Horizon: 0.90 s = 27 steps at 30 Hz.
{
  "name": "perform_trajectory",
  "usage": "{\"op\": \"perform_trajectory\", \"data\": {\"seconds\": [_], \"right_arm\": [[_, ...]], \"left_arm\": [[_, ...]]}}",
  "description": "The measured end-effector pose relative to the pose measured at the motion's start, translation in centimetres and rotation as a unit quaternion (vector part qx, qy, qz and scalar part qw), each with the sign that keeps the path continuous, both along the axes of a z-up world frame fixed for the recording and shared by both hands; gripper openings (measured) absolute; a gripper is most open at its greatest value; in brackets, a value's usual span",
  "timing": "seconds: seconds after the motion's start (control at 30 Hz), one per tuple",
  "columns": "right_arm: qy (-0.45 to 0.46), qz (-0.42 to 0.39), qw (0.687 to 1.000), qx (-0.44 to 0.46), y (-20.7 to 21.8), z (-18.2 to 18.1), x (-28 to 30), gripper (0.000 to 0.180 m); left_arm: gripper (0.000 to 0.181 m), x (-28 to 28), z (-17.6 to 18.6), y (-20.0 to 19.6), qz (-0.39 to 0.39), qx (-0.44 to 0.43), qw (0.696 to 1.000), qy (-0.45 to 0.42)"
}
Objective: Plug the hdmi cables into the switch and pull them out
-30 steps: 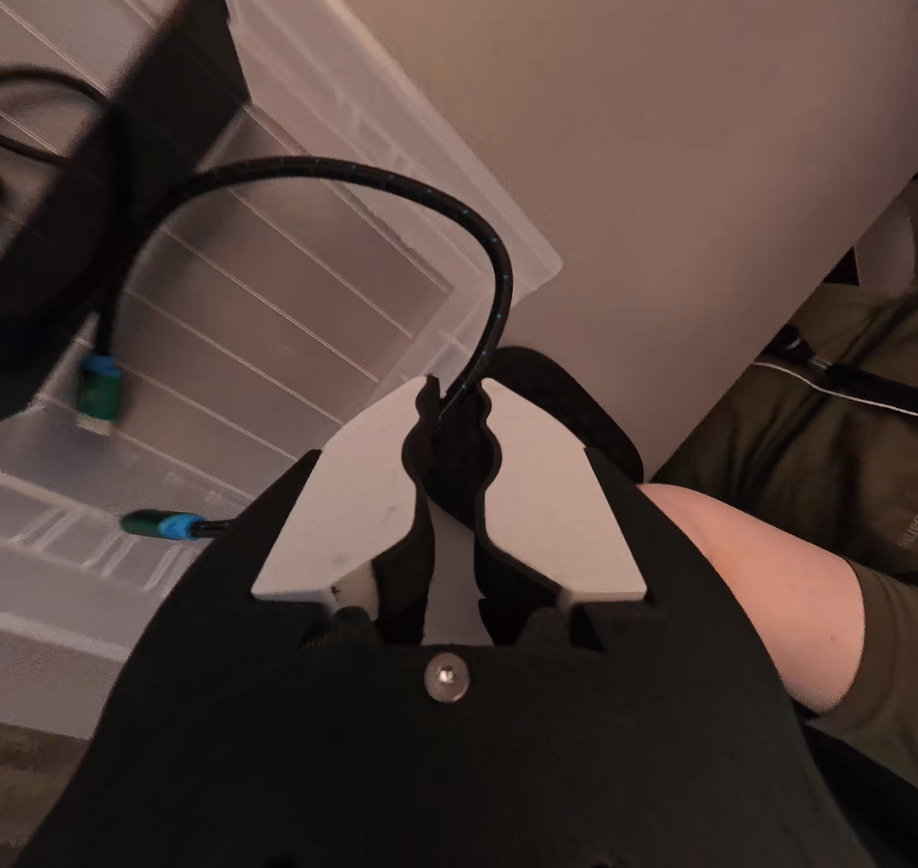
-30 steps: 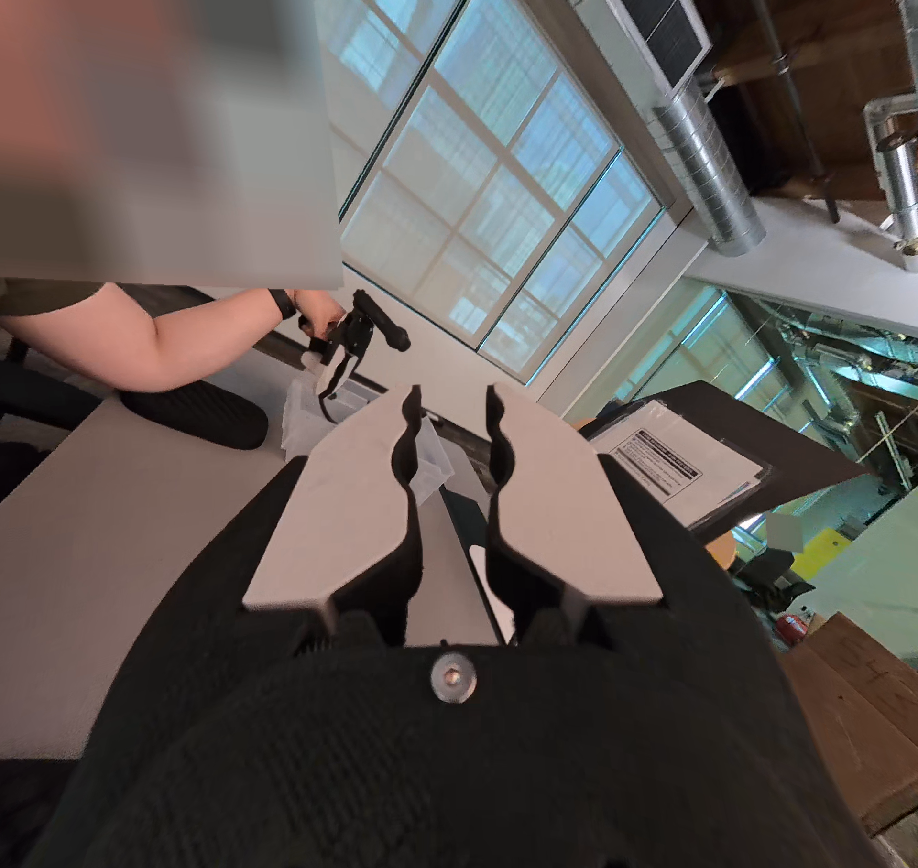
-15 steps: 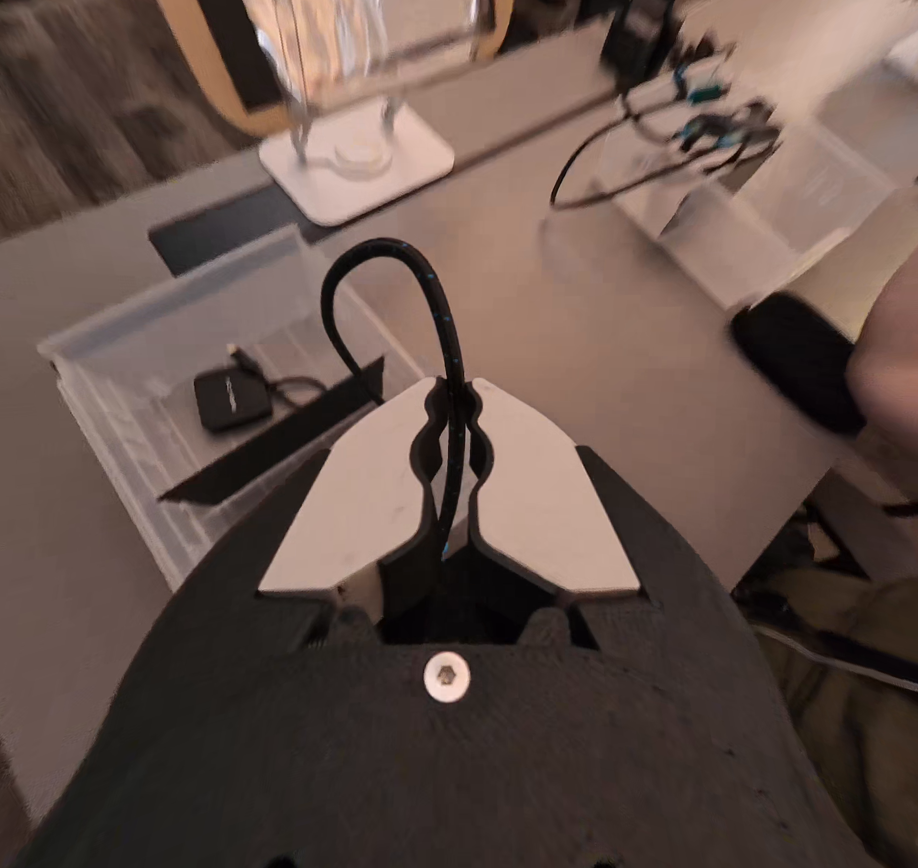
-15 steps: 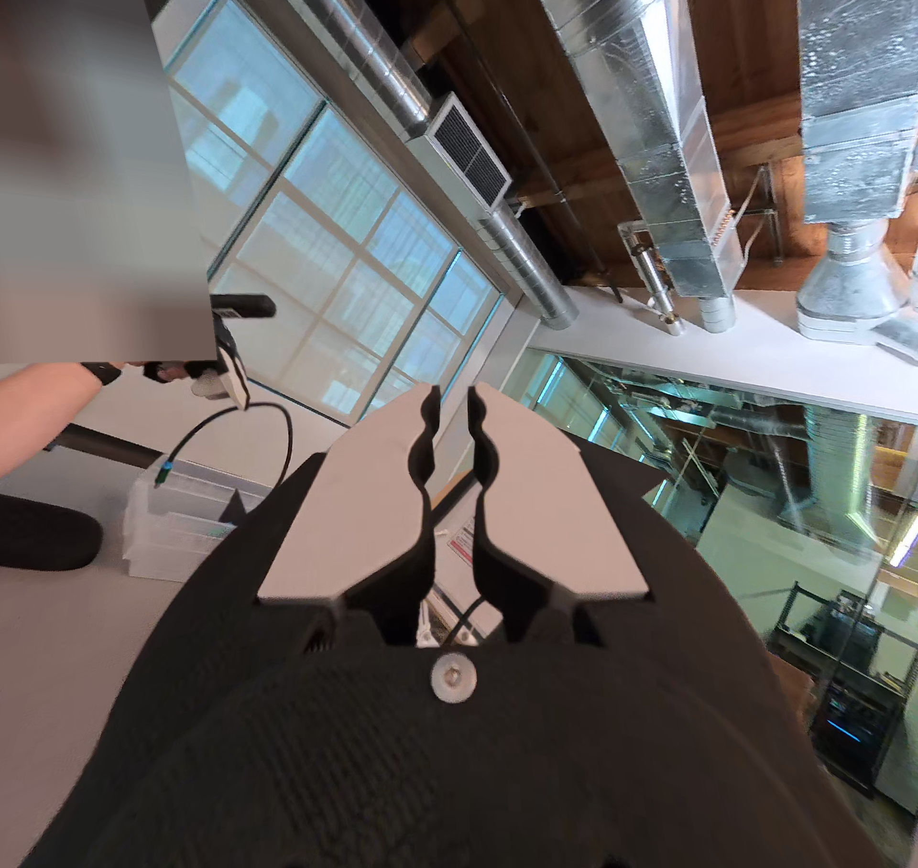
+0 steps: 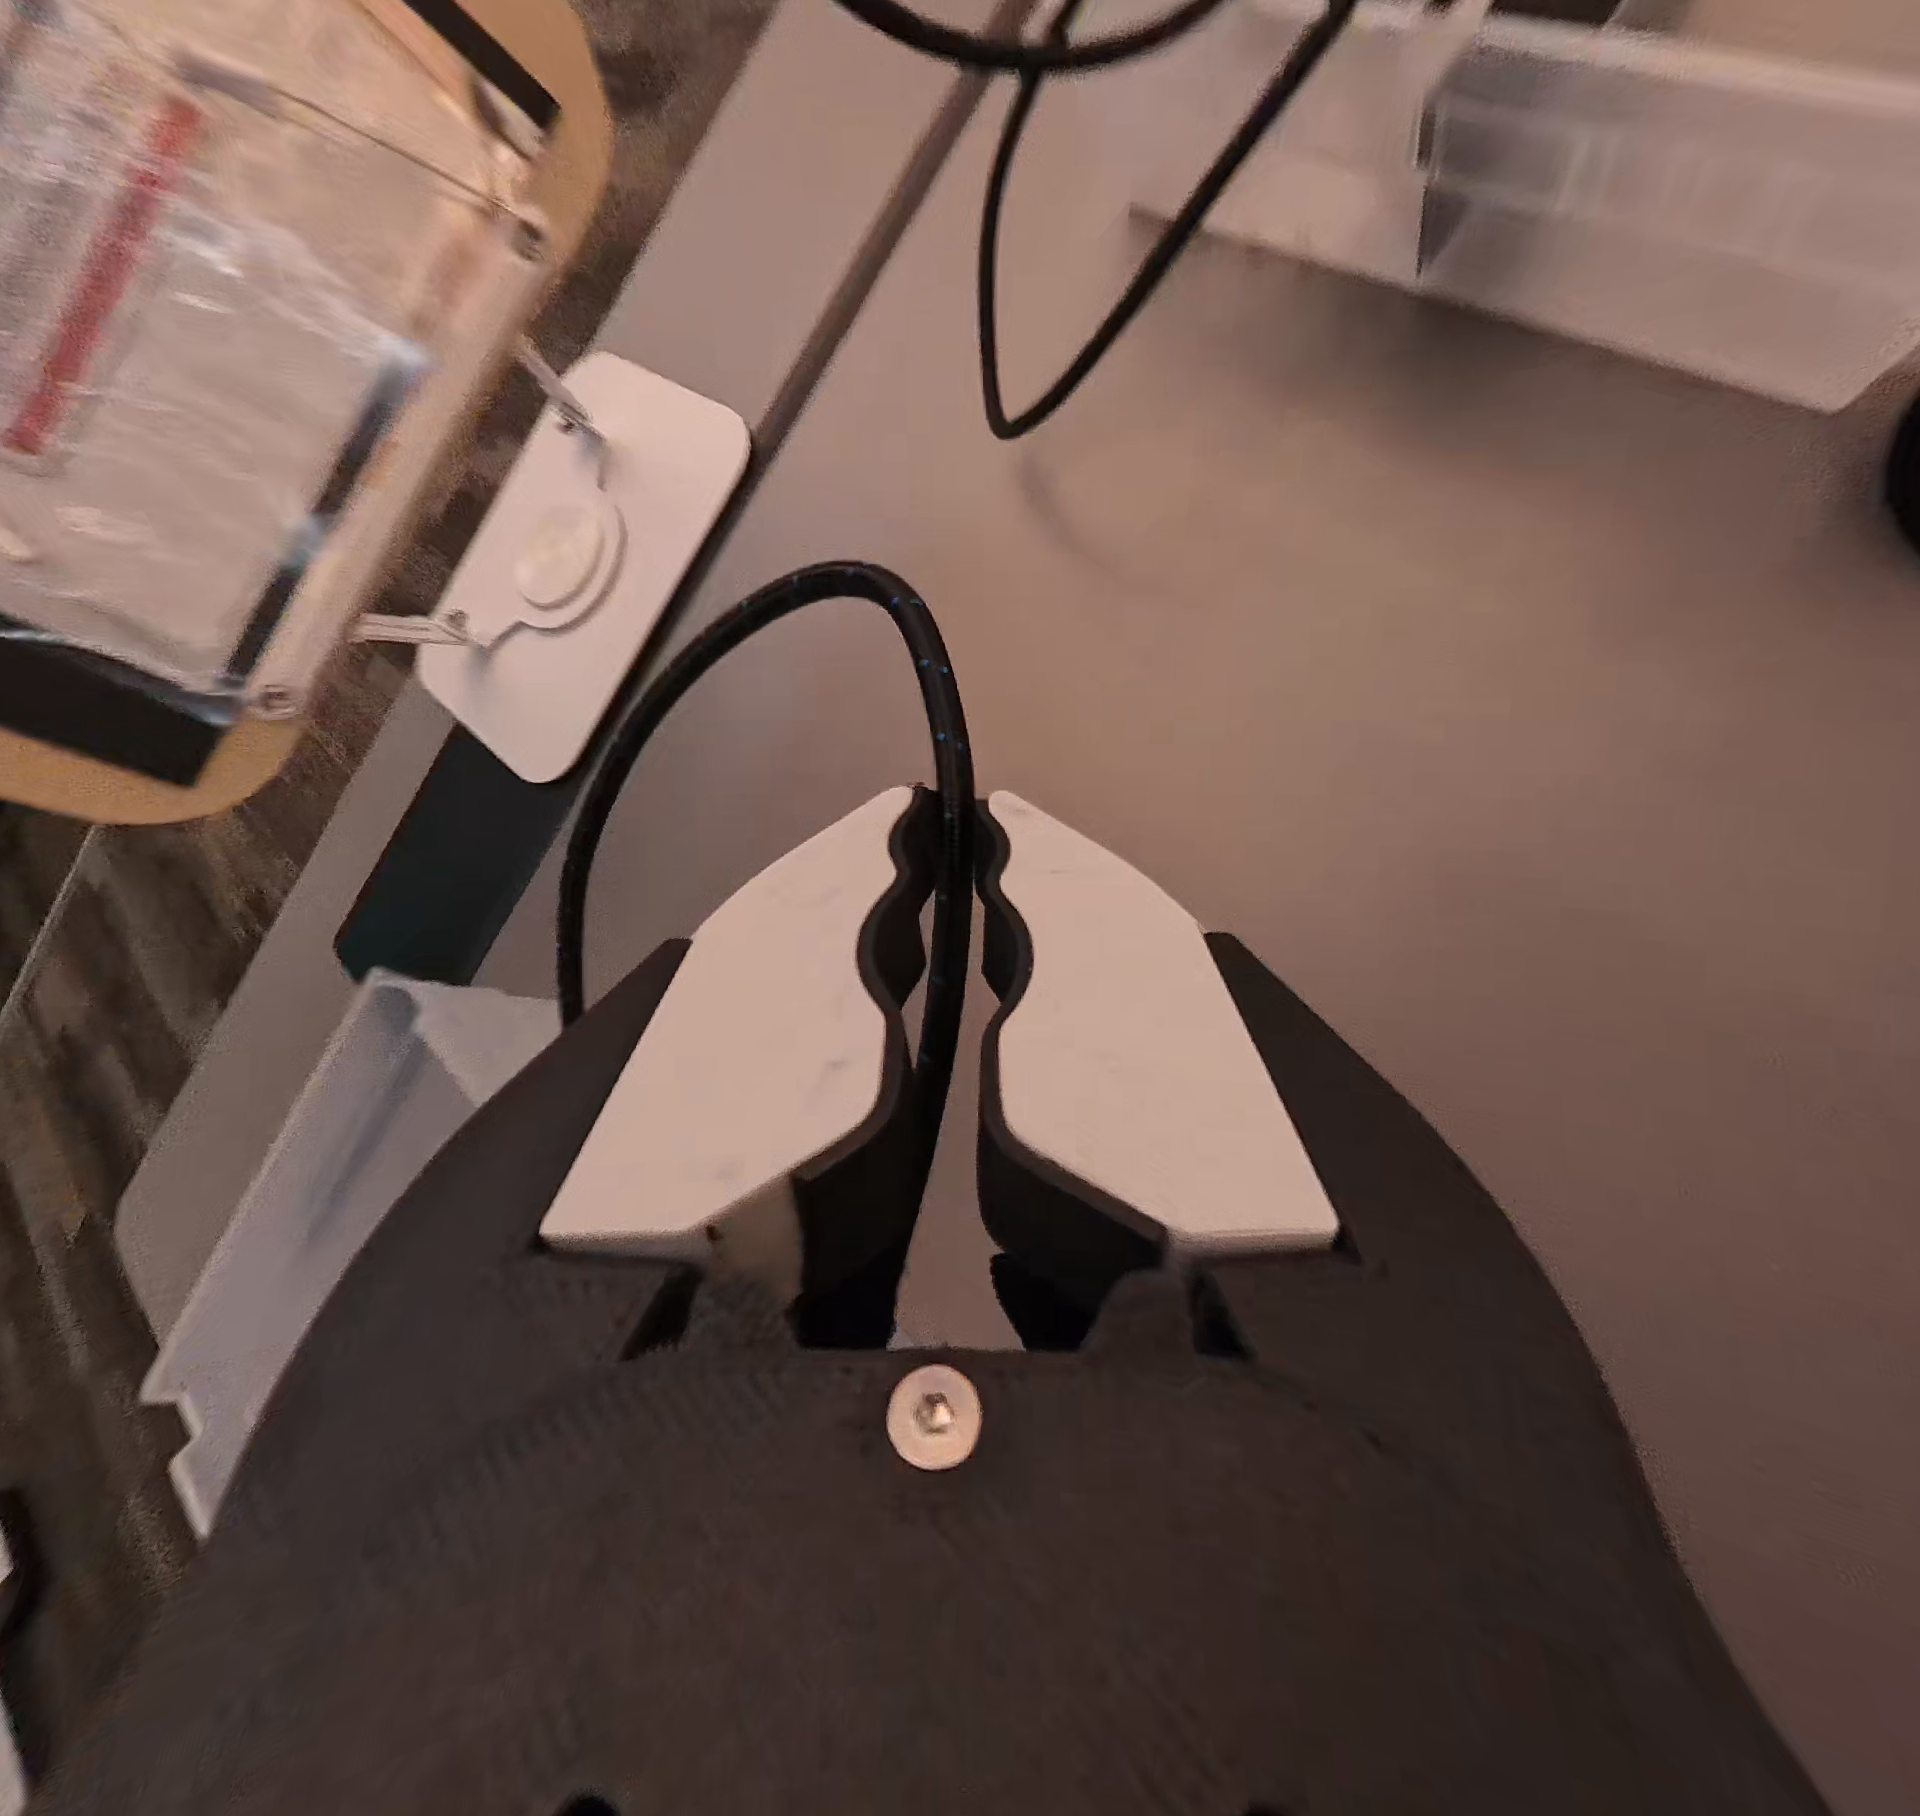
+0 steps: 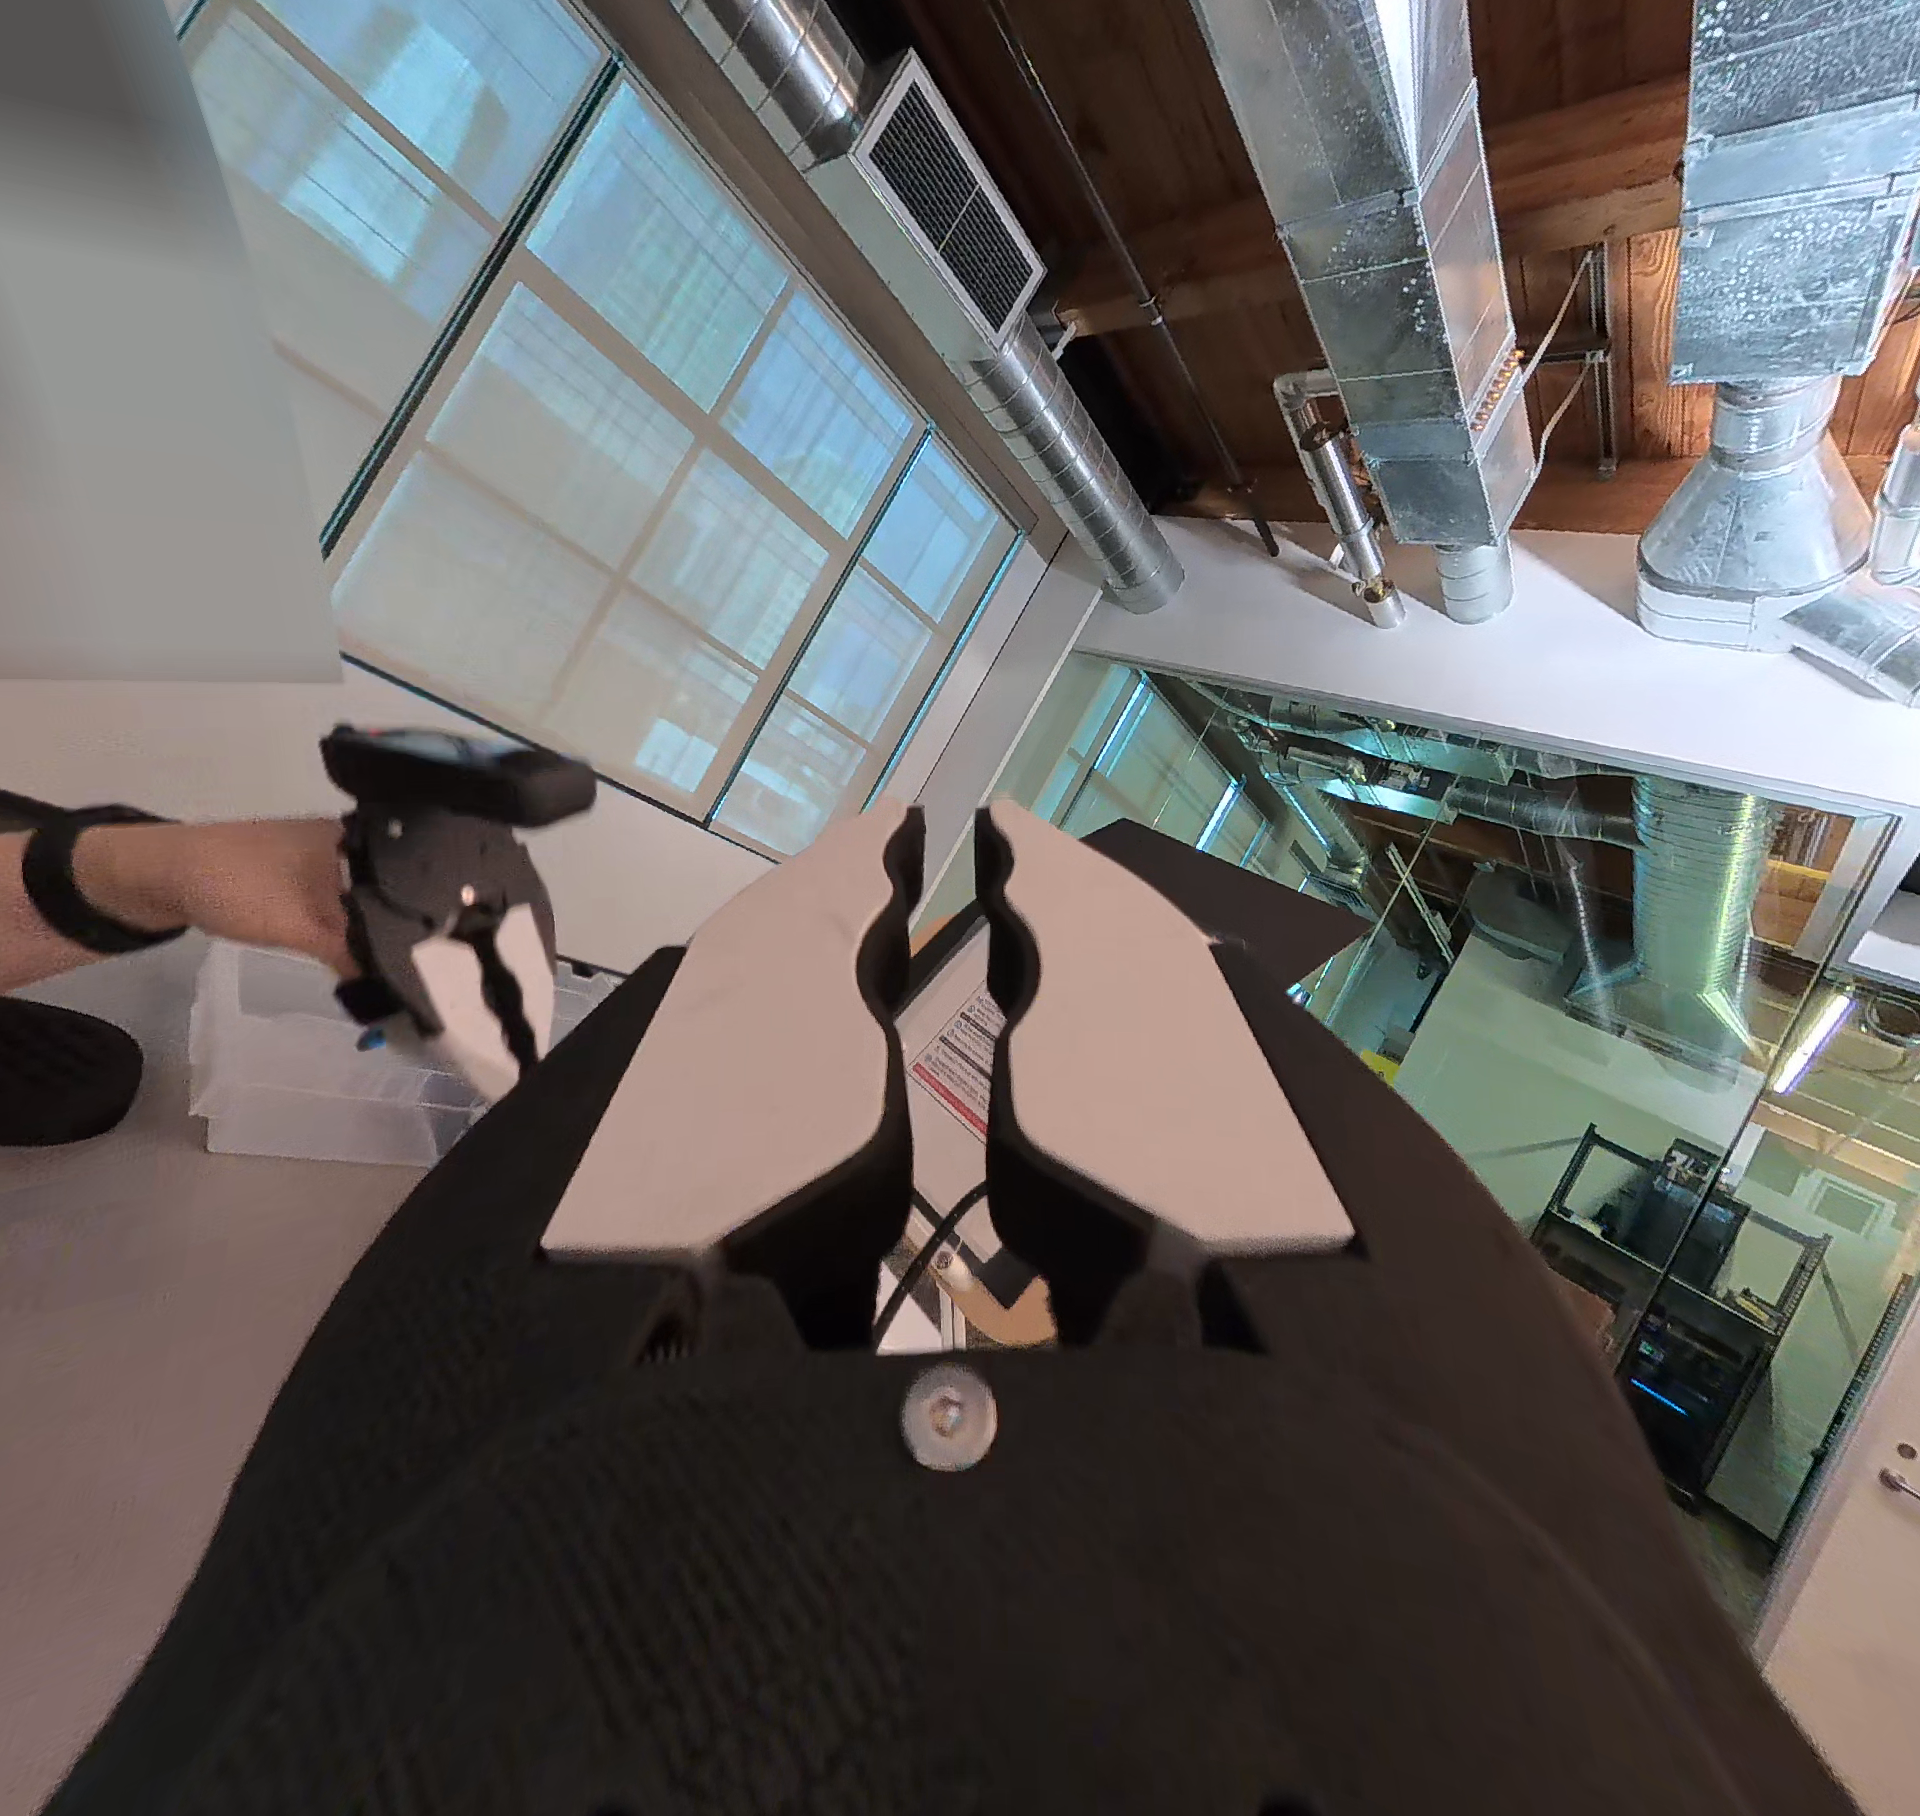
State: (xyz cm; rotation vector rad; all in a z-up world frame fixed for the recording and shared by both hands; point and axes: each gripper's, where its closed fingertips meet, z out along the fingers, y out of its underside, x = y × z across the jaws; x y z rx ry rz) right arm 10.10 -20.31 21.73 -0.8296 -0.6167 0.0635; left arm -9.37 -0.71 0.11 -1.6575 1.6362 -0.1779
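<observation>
Carrying the cable (image 5: 940,727), the left hand-held gripper (image 5: 948,810) is clamped on its cord; better to regrip near the plug. The right hand-held gripper (image 6: 948,821) is slightly apart, empty.

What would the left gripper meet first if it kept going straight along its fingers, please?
Probably the grey tabletop: beyond the left gripper, shut on the braided cable, only bare desk shows, though depth is unclear.

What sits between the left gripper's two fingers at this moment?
A black braided cable runs between the left gripper's fingers, looping out beyond the tips, seen in the left wrist view.
</observation>
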Motion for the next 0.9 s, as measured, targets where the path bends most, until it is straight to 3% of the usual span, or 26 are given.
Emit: {"op": "perform_trajectory", "data": {"seconds": [0.27, 0.43, 0.63, 0.7, 0.8, 0.9], "right_arm": [[-0.001, -0.007, 1.000, -0.005, 0.3, -0.2, 0.3, 0.009], [-0.003, -0.008, 1.000, -0.004, 0.2, -0.2, 0.3, 0.009], [-0.002, -0.010, 1.000, -0.010, 0.4, -0.3, 0.4, 0.008], [-0.004, -0.016, 1.000, -0.013, 0.5, -0.4, 0.5, 0.009], [-0.005, -0.017, 1.000, -0.014, 0.6, -0.5, 0.5, 0.009], [-0.006, -0.017, 1.000, -0.016, 0.8, -0.5, 0.4, 0.009]], "left_arm": [[0.006, 4.5, -9.5, -3.1, -0.046, 0.004, 0.993, 0.105], [0.006, 5.4, -12.0, -6.0, -0.085, 0.018, 0.986, 0.143], [0.006, 5.5, -14.7, -8.5, -0.113, -0.027, 0.979, 0.167], [0.018, 6.0, -14.7, -8.6, -0.121, -0.026, 0.980, 0.154], [0.058, 6.0, -14.3, -9.0, -0.131, -0.043, 0.979, 0.152], [0.056, 6.5, -11.2, -10.2, -0.157, -0.112, 0.978, 0.084]]}}
